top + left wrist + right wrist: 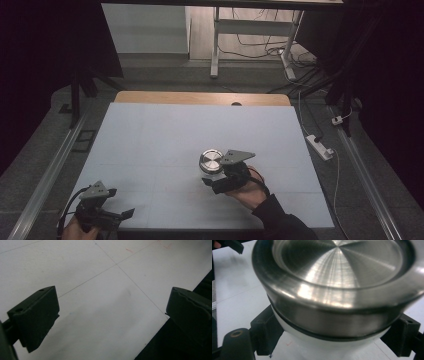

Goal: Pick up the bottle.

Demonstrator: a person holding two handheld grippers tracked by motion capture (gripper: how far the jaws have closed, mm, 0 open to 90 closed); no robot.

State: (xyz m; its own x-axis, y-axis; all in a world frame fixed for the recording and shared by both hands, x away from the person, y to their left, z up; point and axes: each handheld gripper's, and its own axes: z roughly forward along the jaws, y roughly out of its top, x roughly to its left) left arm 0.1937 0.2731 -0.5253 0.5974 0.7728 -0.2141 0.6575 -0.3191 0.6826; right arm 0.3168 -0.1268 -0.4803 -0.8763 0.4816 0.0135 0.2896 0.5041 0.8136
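A white jar (211, 162) with a round brushed-steel lid (337, 270) stands near the middle of the white table mat (200, 125), toward its front. My right gripper (214, 177) is shut on the jar, its black jaws pressing the white body (324, 347) from both sides just under the lid. I cannot tell whether the jar rests on the mat or is held just above it. My left gripper (119, 217) hangs over the mat's front left corner, open with nothing between its jaws. In the left gripper view my left gripper (112, 315) has bare mat under it.
A wooden table edge (200, 98) shows behind the mat. On the floor to the right lies a white power strip (320, 147) with cables. A white desk frame (250, 30) stands at the back. Metal rails (45, 180) run along both sides.
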